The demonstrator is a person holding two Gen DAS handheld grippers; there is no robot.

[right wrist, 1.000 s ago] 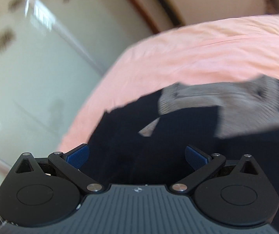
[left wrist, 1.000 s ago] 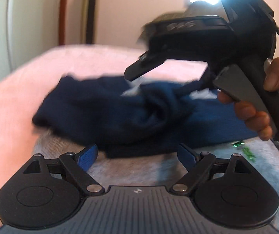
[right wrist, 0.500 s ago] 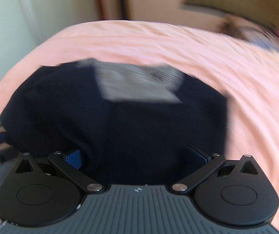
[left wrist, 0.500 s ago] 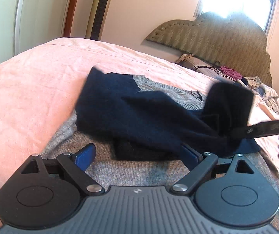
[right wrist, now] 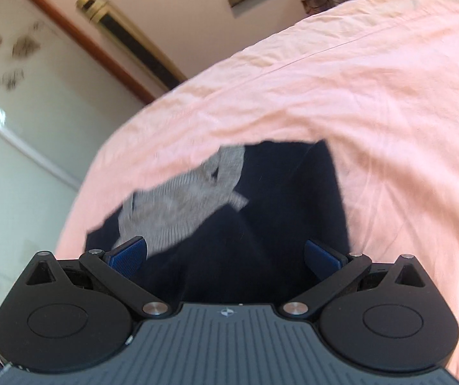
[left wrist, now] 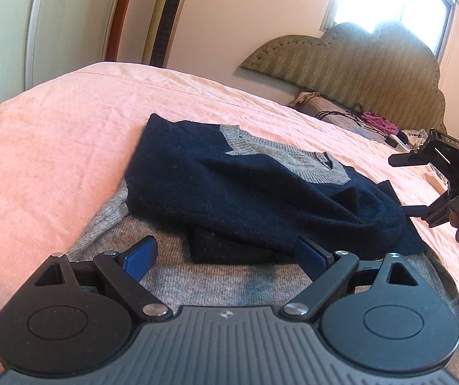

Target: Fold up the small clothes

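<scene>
Navy-and-grey knit sweater [left wrist: 229,186] on pink bed [left wrist: 53,147], sleeves folded across chest, long axis running from near edge toward headboard [left wrist: 341,61]. Left gripper [left wrist: 226,256] right over grey hem, fingers wide, holding nothing. Right gripper [right wrist: 226,256] off sweater's right side, fingers wide too, empty. Left looks nearer for hem-to-collar fold imo. Hem mostly hidden under left gripper body; right view blurry.

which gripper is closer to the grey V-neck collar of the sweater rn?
Hard to call; probably right. The right gripper hovers open over the navy sleeves, collar just ahead of its left finger. The left gripper sits open at the sweater's grey body, the folded sleeves between it and the collar.
</scene>
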